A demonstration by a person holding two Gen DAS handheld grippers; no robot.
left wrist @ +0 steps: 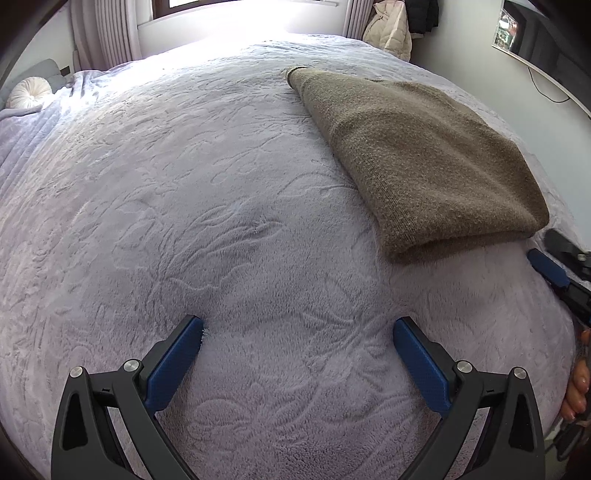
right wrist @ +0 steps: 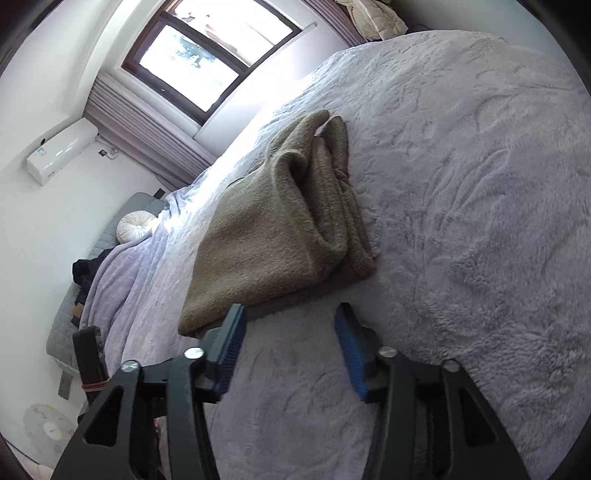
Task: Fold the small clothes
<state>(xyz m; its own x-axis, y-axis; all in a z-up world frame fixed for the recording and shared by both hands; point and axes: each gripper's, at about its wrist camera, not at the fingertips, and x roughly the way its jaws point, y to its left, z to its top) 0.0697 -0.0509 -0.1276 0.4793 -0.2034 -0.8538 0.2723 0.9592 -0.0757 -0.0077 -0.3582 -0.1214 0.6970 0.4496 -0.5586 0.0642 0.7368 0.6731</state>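
A folded brown knit garment (left wrist: 417, 158) lies flat on the lilac plush bedspread (left wrist: 184, 221), to the upper right in the left wrist view. My left gripper (left wrist: 297, 332) is open and empty, low over bare bedspread, well short of the garment. In the right wrist view the same garment (right wrist: 273, 229) lies just ahead, its layered folds facing right. My right gripper (right wrist: 290, 321) is open and empty, its left fingertip close to the garment's near edge. The right gripper's blue finger (left wrist: 548, 269) shows at the right edge of the left wrist view.
A round white cushion (right wrist: 135, 227) and a grey pillow lie at the head of the bed. A window (right wrist: 210, 55) with curtains is beyond the bed. Coats (left wrist: 391, 29) hang in the corner. A dark item (right wrist: 83, 275) lies by the bed's side.
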